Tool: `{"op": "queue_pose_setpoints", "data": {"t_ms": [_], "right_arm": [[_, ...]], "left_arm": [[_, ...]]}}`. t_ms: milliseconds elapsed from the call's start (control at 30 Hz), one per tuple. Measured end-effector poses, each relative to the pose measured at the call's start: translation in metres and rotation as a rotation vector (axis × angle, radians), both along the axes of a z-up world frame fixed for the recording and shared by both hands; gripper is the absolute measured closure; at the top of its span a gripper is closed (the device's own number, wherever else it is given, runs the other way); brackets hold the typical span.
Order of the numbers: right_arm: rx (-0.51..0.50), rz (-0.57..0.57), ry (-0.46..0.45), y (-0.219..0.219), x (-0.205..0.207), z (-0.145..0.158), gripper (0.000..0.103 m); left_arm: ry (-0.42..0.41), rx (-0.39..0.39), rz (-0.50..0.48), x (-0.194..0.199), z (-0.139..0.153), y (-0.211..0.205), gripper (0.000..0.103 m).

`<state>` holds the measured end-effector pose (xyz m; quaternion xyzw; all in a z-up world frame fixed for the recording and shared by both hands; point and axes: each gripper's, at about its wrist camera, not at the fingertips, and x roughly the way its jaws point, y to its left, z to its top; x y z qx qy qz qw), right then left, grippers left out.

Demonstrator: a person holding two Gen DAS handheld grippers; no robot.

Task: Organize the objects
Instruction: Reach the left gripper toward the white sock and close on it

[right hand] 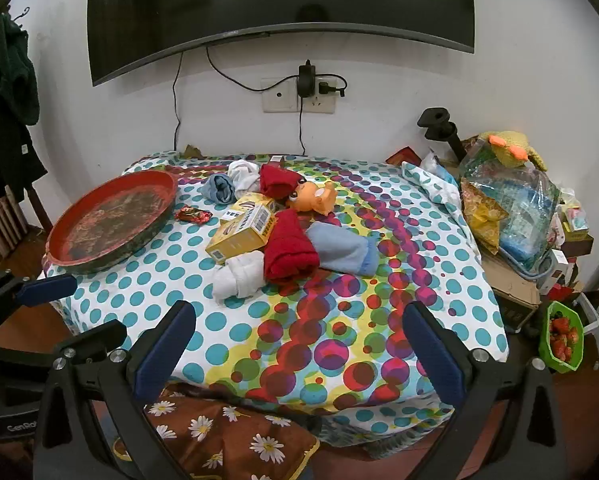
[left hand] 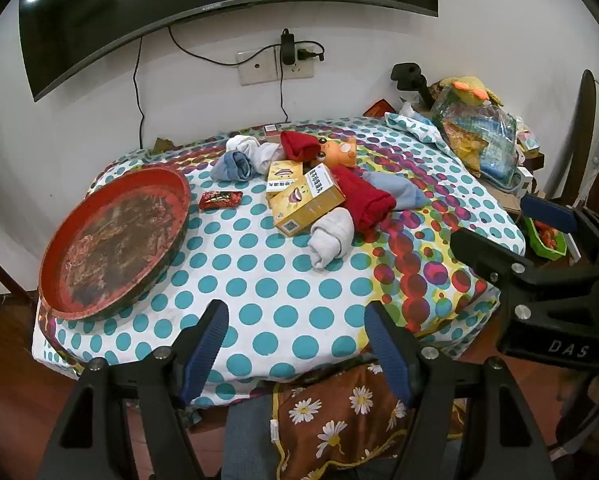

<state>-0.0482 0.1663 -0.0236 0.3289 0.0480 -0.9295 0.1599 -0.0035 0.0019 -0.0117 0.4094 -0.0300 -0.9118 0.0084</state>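
**Hovering short of the pile, both jaws wide and empty**

Holding both tools at the near table edge, pitched down. My left gripper (left hand: pixel 297 346) stands wide, nothing between its blue pads; my right gripper (right hand: pixel 299 354) is spread wider yet, also empty. Both hang over bare spotted tablecloth (left hand: pixel 259 292).

Nearest item: the rolled white sock (right hand: pixel 239 276), ahead and left of my right jaws, ahead and slightly right of my left. Its long axis runs roughly toward me in the left view, so a side-on pinch across the roll looks workable. Neither hand is clearly the closer.

Touching it behind: the folded red cloth (right hand: pixel 289 250) and the yellow box (right hand: pixel 241 236), lying slantwise, a second yellow box (right hand: pixel 255 202) just beyond. A light blue sock (right hand: pixel 341 252) trails right from the red cloth.

Further: an orange toy (right hand: pixel 313 198), a red cap-like cloth (right hand: pixel 277 180), a blue-and-white sock bundle (right hand: pixel 231 182), a red snack packet (right hand: pixel 192 215).

Far left: the round red tray (left hand: pixel 179 200), empty, well apart from the pile. Likely destination; left hand sits on its side.
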Motion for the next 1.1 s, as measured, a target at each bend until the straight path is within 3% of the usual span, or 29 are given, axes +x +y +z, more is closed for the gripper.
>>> {"op": "queue_pose_setpoints", "data": {"t_ms": [633, 1100], "right_arm": [[-0.006, -0.006, -0.024, 0.004, -0.020, -0.004, 0.000], [-0.039, -0.003, -0.099, 0.018, -0.048, -0.038, 0.000]], "left_arm": [[-0.023, 0.009, 0.033, -0.030, -0.014, -0.009, 0.030], [-0.057, 0.082, -0.027, -0.073, -0.052, -0.010, 0.030]]}}
